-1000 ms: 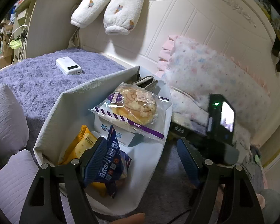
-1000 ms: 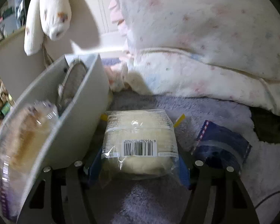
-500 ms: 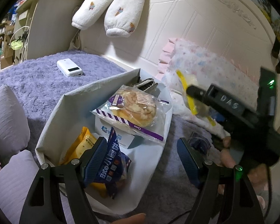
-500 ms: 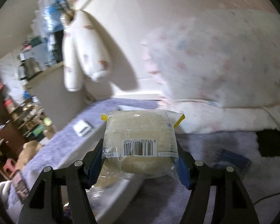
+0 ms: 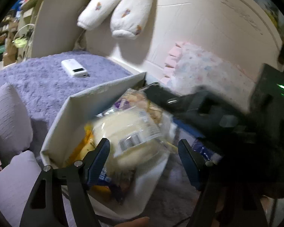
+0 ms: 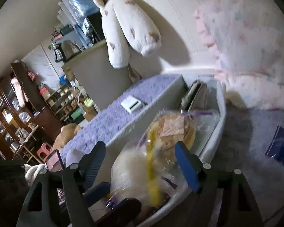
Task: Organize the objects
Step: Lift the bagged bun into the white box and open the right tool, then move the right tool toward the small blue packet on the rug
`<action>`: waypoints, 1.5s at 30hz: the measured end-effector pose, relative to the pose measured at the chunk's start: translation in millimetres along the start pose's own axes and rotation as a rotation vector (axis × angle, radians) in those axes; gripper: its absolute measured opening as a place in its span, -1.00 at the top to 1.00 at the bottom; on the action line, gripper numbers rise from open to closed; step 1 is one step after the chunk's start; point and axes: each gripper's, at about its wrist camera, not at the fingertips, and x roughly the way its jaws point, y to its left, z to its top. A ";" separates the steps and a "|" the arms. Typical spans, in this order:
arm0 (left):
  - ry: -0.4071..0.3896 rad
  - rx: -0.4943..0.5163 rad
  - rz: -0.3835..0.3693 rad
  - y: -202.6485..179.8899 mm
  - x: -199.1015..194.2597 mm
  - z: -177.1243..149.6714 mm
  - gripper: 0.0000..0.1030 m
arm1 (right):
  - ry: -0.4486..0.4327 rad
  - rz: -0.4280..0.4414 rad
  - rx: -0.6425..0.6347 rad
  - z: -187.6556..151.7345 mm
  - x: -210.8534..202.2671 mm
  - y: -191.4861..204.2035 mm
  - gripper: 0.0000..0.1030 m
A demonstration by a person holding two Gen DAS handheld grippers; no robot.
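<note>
A white fabric storage box [image 5: 96, 102] stands on the purple bed cover, holding several snack packets. A pale wrapped bun [image 5: 130, 132] lies blurred on top of them, over a round bread packet [image 6: 172, 130]. My right gripper [image 6: 140, 160] is open above the box, the bun [image 6: 134, 172] loose below its fingers. Its dark body crosses the left wrist view [image 5: 208, 111]. My left gripper [image 5: 143, 155] is open and empty at the box's near end. A dark blue packet [image 6: 280, 147] lies on the cover to the right of the box.
A white power bank [image 5: 74, 70] lies on the purple cover behind the box. A floral pillow [image 5: 202, 75] leans on the white headboard. A white plush toy [image 5: 121, 9] hangs above. Grey cushions [image 5: 9, 121] sit left. Shelves and a cabinet [image 6: 13, 113] stand off the bed.
My right gripper carried the pale bun from the bed cover up and over the box, then opened; the bun now lies in the box. The left gripper has held still.
</note>
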 end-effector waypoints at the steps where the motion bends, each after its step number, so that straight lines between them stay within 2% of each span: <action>1: -0.010 0.002 0.021 1.1 -0.6 0.5 -0.41 | -0.025 0.000 -0.006 1.7 -4.7 1.0 -0.54; 4: -0.011 -0.015 0.046 5.1 0.2 1.3 -0.41 | -0.091 -0.034 -0.017 3.0 -17.0 -0.8 -0.56; 7: 0.001 -0.034 0.072 10.0 3.6 1.8 -0.41 | -0.111 -0.068 -0.030 4.9 -23.0 -3.7 -0.56; 11: -0.006 -0.060 0.072 15.3 1.6 2.4 -0.41 | -0.045 -0.169 -0.055 9.3 -21.4 -2.8 -0.56; 13: -0.019 -0.074 0.074 18.4 -0.5 3.8 -0.41 | 0.002 -0.201 -0.068 10.1 -20.5 -0.9 -0.46; 18: -0.045 -0.072 0.034 25.1 -11.6 13.6 -0.41 | 0.039 -0.166 -0.088 11.2 -29.5 9.2 -0.30; 20: -0.037 -0.065 -0.013 26.1 -15.8 17.2 -0.41 | 0.050 -0.162 -0.082 13.6 -34.1 10.2 -0.27; 22: -0.024 -0.054 -0.067 24.5 -18.8 19.0 -0.41 | 0.065 -0.212 -0.049 18.0 -36.7 4.9 -0.27; 25: -0.011 -0.019 -0.106 15.6 -19.0 18.5 -0.41 | 0.118 -0.378 0.082 23.4 -35.9 -18.5 -0.27; 27: -0.005 0.022 -0.099 6.2 -17.4 16.1 -0.41 | 0.143 -0.463 0.177 22.6 -35.0 -40.6 -0.27; 31: 0.003 0.156 -0.056 -20.9 -12.7 5.2 -0.41 | 0.168 -0.556 0.316 20.1 -36.2 -77.3 -0.27; 35: 0.015 0.270 -0.019 -40.4 -6.6 -7.4 -0.41 | 0.188 -0.562 0.440 15.1 -34.8 -105.1 -0.27; 39: 0.027 0.290 -0.034 -45.2 -4.2 -14.0 -0.41 | 0.177 -0.550 0.477 14.3 -32.3 -123.2 -0.27; 43: 0.008 0.296 -0.063 -48.9 -9.1 -15.1 -0.41 | 0.095 -0.513 0.414 18.6 -32.5 -130.8 -0.27; 45: -0.006 0.298 -0.082 -51.4 -12.9 -15.9 -0.41 | 0.046 -0.519 0.323 20.0 -31.7 -131.2 -0.30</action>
